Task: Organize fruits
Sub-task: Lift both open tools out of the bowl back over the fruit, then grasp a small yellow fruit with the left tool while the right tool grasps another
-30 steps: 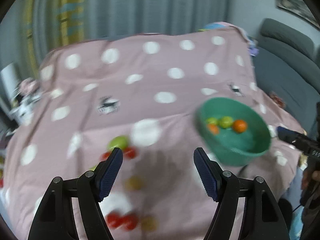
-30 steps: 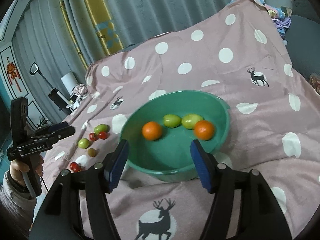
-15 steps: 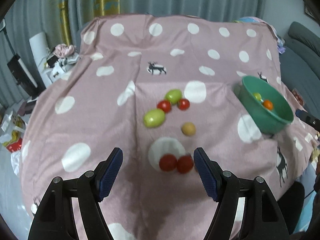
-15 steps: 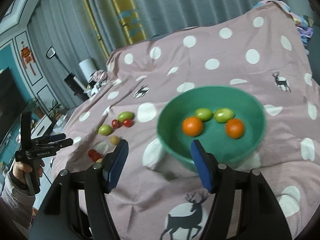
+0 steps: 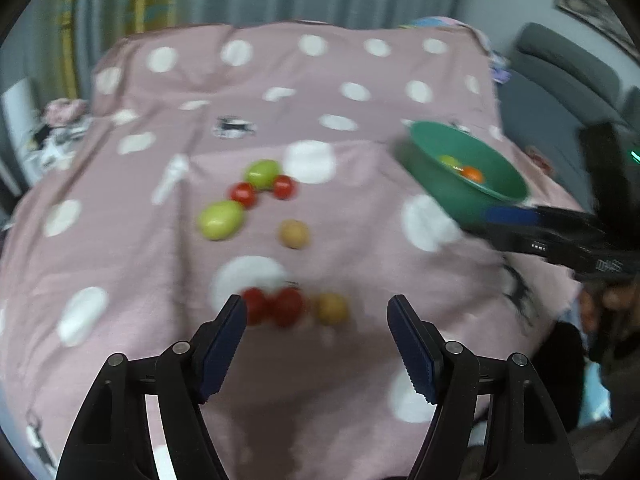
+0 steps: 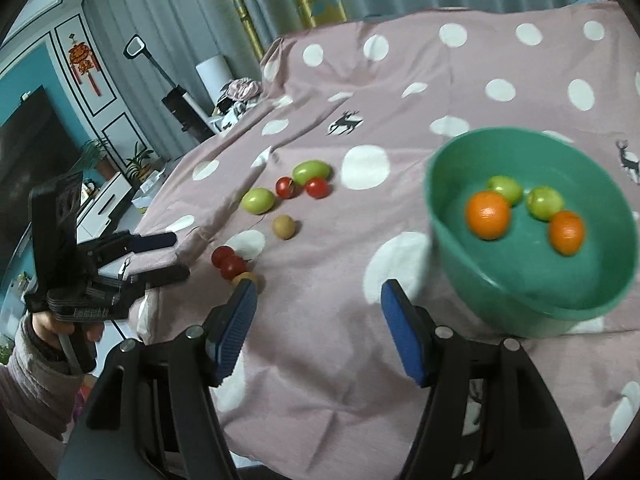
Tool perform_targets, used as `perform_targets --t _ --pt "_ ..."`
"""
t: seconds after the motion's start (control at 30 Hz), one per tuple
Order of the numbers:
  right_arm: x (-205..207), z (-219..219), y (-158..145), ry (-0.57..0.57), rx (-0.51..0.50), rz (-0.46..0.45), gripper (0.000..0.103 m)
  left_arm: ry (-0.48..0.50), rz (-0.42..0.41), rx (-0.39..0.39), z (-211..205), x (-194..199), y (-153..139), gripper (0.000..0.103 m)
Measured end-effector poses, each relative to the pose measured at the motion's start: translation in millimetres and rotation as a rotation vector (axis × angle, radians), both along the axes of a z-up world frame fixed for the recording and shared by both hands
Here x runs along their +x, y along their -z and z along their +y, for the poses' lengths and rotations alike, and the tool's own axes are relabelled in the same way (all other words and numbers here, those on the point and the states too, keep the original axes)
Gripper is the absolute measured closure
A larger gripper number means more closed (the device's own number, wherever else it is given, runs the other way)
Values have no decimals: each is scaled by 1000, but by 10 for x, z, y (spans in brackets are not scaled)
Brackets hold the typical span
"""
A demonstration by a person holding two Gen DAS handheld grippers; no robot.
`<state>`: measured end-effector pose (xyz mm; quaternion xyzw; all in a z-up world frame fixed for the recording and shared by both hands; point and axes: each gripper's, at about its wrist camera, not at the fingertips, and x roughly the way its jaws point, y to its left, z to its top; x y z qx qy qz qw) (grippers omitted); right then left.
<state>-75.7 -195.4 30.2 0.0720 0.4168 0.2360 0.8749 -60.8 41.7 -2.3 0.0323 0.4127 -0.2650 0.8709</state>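
Left wrist view: the left gripper (image 5: 314,344) is seen low in the frame, its jaws held wide apart and nothing gripped; the picture is blurred.
Loose fruit: two red tomatoes (image 5: 272,306) and a yellowish fruit (image 5: 331,309) are found just beyond the fingertips at lower centre; two green fruits (image 5: 221,219), two more red tomatoes (image 5: 243,194) and a tan fruit (image 5: 294,233) are spread at mid-frame on the pink dotted cloth (image 5: 120,240).
Bowl: the green bowl (image 5: 464,196) is placed at the right of the frame, with the right gripper (image 5: 508,216) seen in front of it.
Right wrist view: the right gripper (image 6: 318,304) is shown at bottom centre, jaws parted and empty.
Bowl contents: two oranges (image 6: 487,215) and two green fruits (image 6: 544,202) are held in the green bowl (image 6: 452,256) at the right.
Loose fruit, this view: the remainder is scattered at centre left, well apart from the bowl; the left gripper (image 6: 160,256) is seen at the left edge, open, near the nearest tomatoes (image 6: 229,262).
Risk: touching tomatoes could be nudged and rolled along the soft, sloping cloth if one is closed on off-centre.
Risk: soft fruit could be bruised by too firm a squeeze.
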Motion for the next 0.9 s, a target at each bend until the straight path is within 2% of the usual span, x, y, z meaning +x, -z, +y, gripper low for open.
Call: perform_targets --t 0.13,0.33,0.43,0.57,0.7,0.9 --pt "35 51 56 -15 6 19 38 72 44 -15 -179 -5 103 38" --pt "55 48 110 -21 6 37 38 48 133 -16 -288 178 334 50" --pt "85 53 133 -22 8 44 37 22 150 -11 -296 250 411 53" --pt "129 82 176 -33 13 58 37 2 146 7 -306 317 462 57" --pt "206 137 217 -49 13 72 38 -22 139 23 -314 380 495 77" --pt "392 290 272 -85 24 98 37 -46 128 14 -252 414 497 77"
